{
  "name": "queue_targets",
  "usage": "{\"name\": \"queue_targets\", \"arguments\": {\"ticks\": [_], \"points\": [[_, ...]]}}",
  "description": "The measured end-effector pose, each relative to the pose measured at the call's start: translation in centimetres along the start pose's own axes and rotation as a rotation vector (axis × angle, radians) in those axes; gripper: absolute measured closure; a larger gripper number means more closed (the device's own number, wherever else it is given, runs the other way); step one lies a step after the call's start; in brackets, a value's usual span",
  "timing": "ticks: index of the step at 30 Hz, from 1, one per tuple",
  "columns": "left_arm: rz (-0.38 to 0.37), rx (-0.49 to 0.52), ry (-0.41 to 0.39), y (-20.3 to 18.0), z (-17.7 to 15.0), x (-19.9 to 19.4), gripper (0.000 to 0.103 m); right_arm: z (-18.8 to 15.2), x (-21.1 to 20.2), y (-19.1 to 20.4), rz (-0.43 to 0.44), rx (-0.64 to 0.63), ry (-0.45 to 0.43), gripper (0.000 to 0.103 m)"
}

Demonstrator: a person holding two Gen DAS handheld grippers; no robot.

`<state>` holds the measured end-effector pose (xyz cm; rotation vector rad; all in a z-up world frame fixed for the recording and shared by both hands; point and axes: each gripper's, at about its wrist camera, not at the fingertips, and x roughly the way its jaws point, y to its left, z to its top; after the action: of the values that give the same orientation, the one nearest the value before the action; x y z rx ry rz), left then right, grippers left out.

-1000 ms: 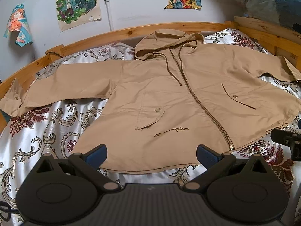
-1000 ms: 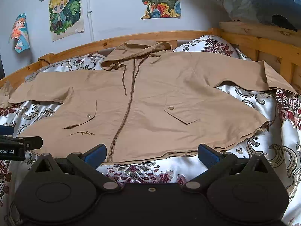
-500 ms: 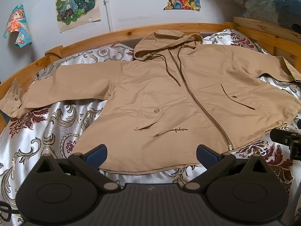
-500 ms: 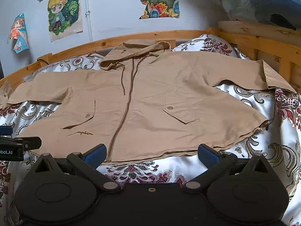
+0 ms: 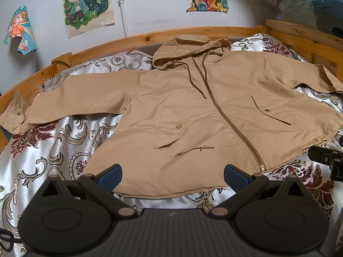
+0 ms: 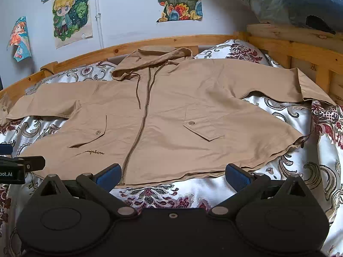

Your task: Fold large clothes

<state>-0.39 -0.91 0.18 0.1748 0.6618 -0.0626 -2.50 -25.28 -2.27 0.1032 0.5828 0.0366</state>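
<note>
A tan hooded zip jacket (image 5: 193, 111) lies spread flat, front up, on the bed, with both sleeves stretched out to the sides and the hood toward the wall. It also shows in the right wrist view (image 6: 171, 115). My left gripper (image 5: 172, 174) is open and empty, hovering just before the jacket's bottom hem. My right gripper (image 6: 172, 174) is open and empty, also just short of the hem, to the right of the zip end. Each gripper's tip shows at the edge of the other's view.
The bed has a silver and maroon patterned cover (image 5: 53, 150) and a wooden frame (image 5: 128, 40) around it. A wooden rail (image 6: 300, 49) stands at the right with bagged bedding (image 6: 300, 2) on top. Posters hang on the wall behind.
Both views have shifted very slightly; the jacket sits a touch lower and nearer in frame. The jacket itself has not moved and both grippers stay open.
</note>
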Motion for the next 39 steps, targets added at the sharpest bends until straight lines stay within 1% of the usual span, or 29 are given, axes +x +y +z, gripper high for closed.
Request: {"name": "queue_targets", "arguments": {"ticks": [1,22,29,31,35,39], "points": [[-0.003,-0.003,0.002,0.5,0.0,0.1,0.0,0.0,0.0,0.0,0.0,0.0,0.0,0.001],[0.003,0.001,0.002,0.4,0.1,0.0,0.0,-0.1,0.0,0.1,0.0,-0.001,0.003,0.001],[0.028,-0.002,0.028,0.6,0.0,0.6,0.0,-0.2,0.6,0.1,0.018,0.032,0.054,0.001],[0.038,-0.015,0.045,0.8,-0.2,0.9,0.0,-0.3,0.9,0.1,-0.002,0.042,0.08,0.001],[0.034,-0.082,0.091,2.0,-0.5,1.8,0.0,-0.7,1.5,0.0,-0.075,0.031,0.128,0.001],[0.04,-0.125,0.111,3.0,-0.6,2.1,0.0,-1.0,1.9,-0.4,-0.114,0.035,0.164,0.001]]}}
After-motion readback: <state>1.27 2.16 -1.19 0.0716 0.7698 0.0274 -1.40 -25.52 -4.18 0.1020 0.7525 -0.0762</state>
